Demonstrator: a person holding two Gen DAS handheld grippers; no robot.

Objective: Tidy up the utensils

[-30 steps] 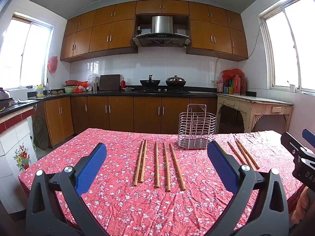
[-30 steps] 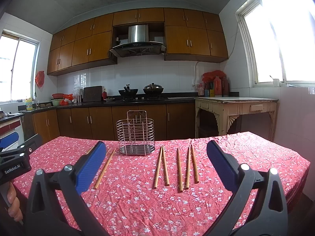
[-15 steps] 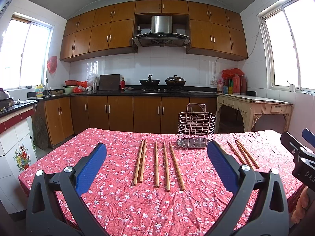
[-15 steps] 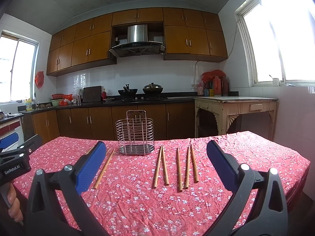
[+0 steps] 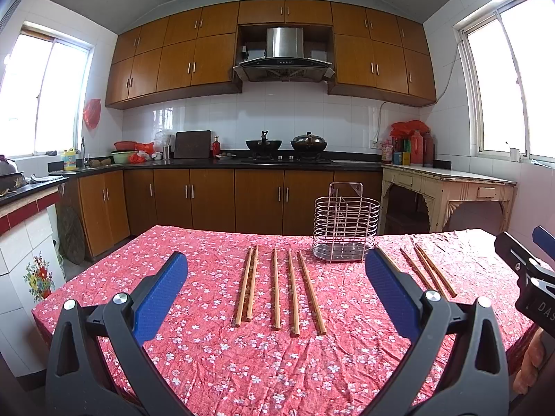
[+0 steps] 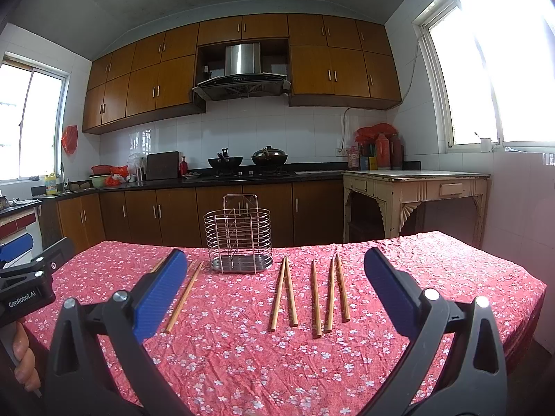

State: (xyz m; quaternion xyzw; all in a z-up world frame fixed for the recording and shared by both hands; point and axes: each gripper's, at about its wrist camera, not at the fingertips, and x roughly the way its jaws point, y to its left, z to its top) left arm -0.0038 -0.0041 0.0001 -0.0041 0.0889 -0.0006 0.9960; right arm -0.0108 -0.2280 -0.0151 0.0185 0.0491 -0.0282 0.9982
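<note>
A wire utensil holder point(image 5: 345, 231) stands empty at the far side of the table; it also shows in the right wrist view point(image 6: 238, 239). Several wooden chopsticks point(image 5: 276, 287) lie flat in a row left of it, and more chopsticks point(image 5: 427, 270) lie to its right. In the right wrist view one group of chopsticks point(image 6: 314, 293) lies right of the holder and another chopstick point(image 6: 184, 294) left of it. My left gripper point(image 5: 275, 274) is open and empty above the near table. My right gripper point(image 6: 274, 272) is open and empty too.
The table wears a red flowered cloth point(image 5: 215, 346). Brown kitchen cabinets and a counter with two pots point(image 5: 286, 145) run along the back wall. A cream side table point(image 5: 447, 187) stands at the right. The other gripper's body shows at each frame's edge point(image 5: 530, 277).
Both views have shifted very slightly; the holder and chopsticks sit a touch higher in frame. Nothing on the table has moved and both grippers stay open.
</note>
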